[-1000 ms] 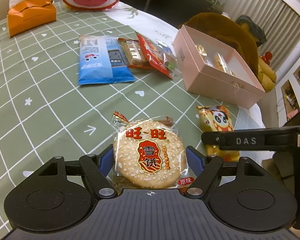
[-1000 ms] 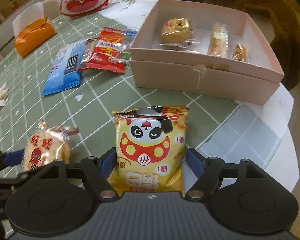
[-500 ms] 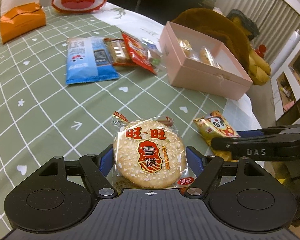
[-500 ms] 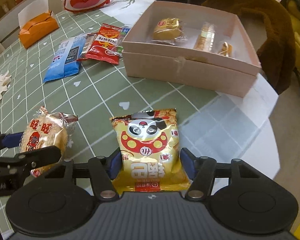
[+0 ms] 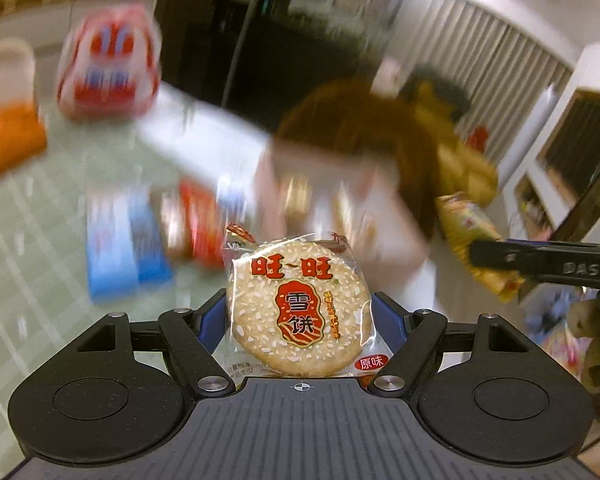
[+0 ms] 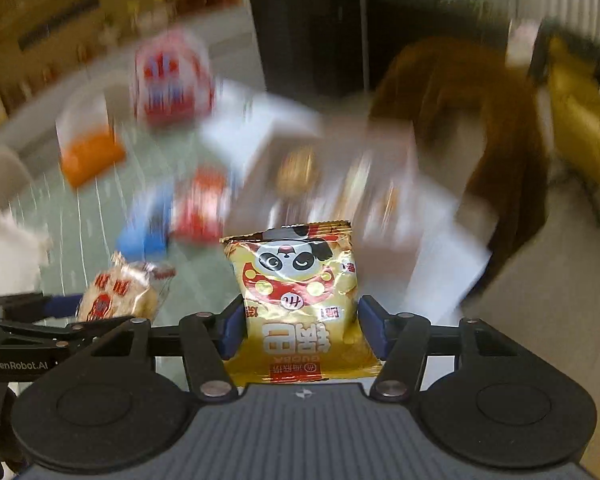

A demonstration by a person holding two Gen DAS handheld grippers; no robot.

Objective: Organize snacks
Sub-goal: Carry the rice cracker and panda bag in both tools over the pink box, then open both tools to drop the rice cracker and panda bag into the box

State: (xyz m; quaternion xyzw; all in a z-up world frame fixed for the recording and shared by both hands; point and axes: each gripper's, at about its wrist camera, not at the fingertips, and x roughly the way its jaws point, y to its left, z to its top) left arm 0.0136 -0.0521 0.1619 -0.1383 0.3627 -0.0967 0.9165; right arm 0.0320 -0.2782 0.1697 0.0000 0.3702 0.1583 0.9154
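Gripping a wrapped rice cracker (image 5: 299,312) between its blue pads, the left gripper (image 5: 299,316) held it above the blurred green table (image 5: 40,272). Farther right, the right gripper (image 6: 300,320) clamped a yellow panda snack bag (image 6: 300,304), near the blurred pink box (image 6: 380,200).

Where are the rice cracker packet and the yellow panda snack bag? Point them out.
rice cracker packet (image 5: 300,312): left wrist view, on the red centre label.
yellow panda snack bag (image 6: 296,280): right wrist view, just below the panda face.
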